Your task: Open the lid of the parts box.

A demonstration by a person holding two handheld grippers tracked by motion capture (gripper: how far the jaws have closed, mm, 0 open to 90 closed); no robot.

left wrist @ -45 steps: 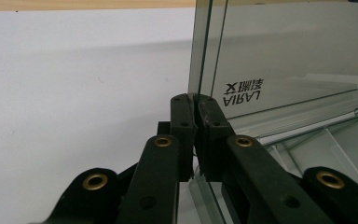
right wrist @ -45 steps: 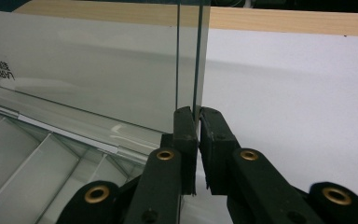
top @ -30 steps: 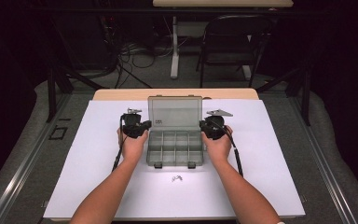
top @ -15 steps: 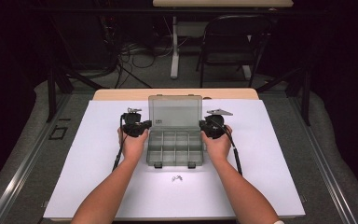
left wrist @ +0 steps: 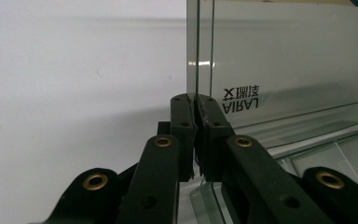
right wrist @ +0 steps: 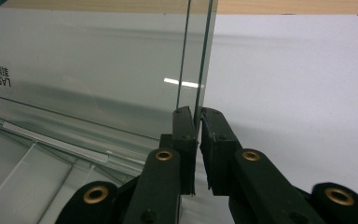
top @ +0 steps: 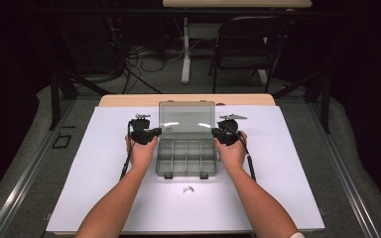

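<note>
A clear plastic compartment box [top: 186, 157] lies open in the middle of the white sheet, its lid [top: 186, 118] standing up at the back. My left gripper [top: 151, 135] is shut on the lid's left side edge, and my right gripper [top: 217, 135] is shut on its right side edge. In the left gripper view the jaws [left wrist: 195, 100] pinch the thin edge of the lid [left wrist: 284, 60], which carries mirrored print. The right gripper view has the jaws [right wrist: 198, 112] clamped on the opposite edge of the lid [right wrist: 88, 70]. The compartments look empty.
A small dark metal piece [top: 188, 189] lies on the white sheet [top: 287, 168] just in front of the box. The wooden table edge [top: 124, 100] runs behind the sheet. A chair [top: 248, 44] and cables stand on the floor beyond.
</note>
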